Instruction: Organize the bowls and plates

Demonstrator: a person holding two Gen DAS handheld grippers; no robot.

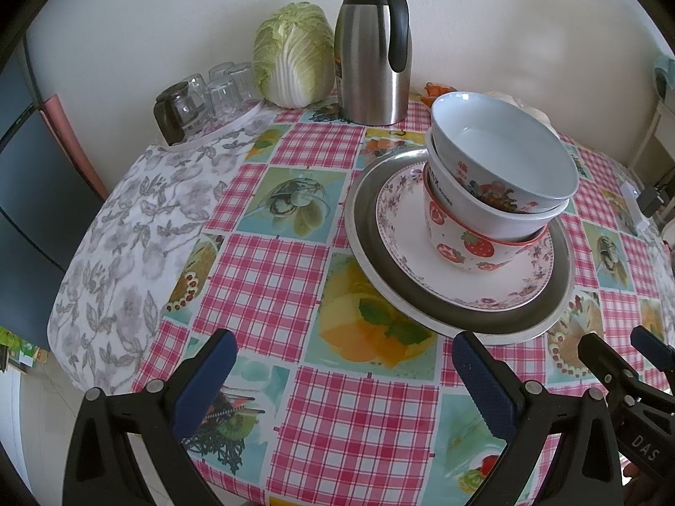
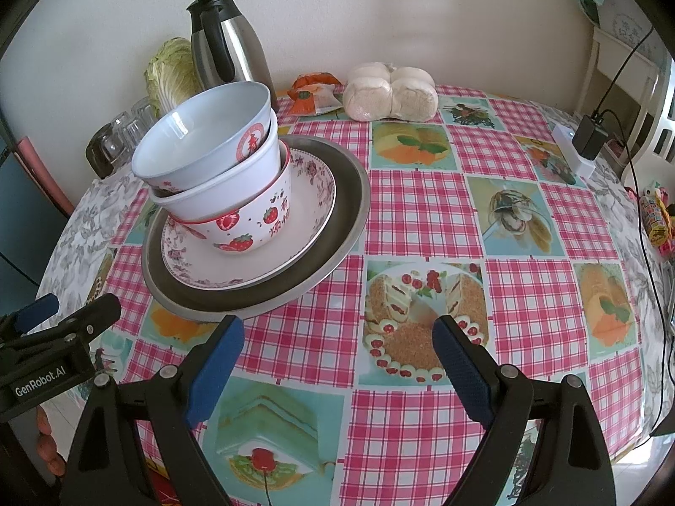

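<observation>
A stack stands on the checked tablecloth: a wide metal plate point(image 1: 367, 227) point(image 2: 346, 194) at the bottom, a floral plate point(image 1: 405, 219) point(image 2: 303, 206) on it, then a strawberry bowl point(image 1: 468, 248) point(image 2: 253, 223), a white bowl point(image 1: 464, 198) point(image 2: 236, 185) and a pale blue bowl point(image 1: 506, 147) point(image 2: 202, 135) nested and tilted. My left gripper point(image 1: 341, 362) is open and empty, in front of the stack. My right gripper point(image 2: 337, 350) is open and empty, to the right of the stack; it also shows in the left wrist view point(image 1: 624, 350).
At the back stand a steel thermos jug point(image 1: 371, 50) point(image 2: 228, 46), a cabbage point(image 1: 295, 59) point(image 2: 168, 71) and a tray of glasses point(image 1: 202, 101). Wrapped buns point(image 2: 390, 92) and an orange packet point(image 2: 314, 92) lie behind. A charger and cable point(image 2: 590, 139) sit at the right edge.
</observation>
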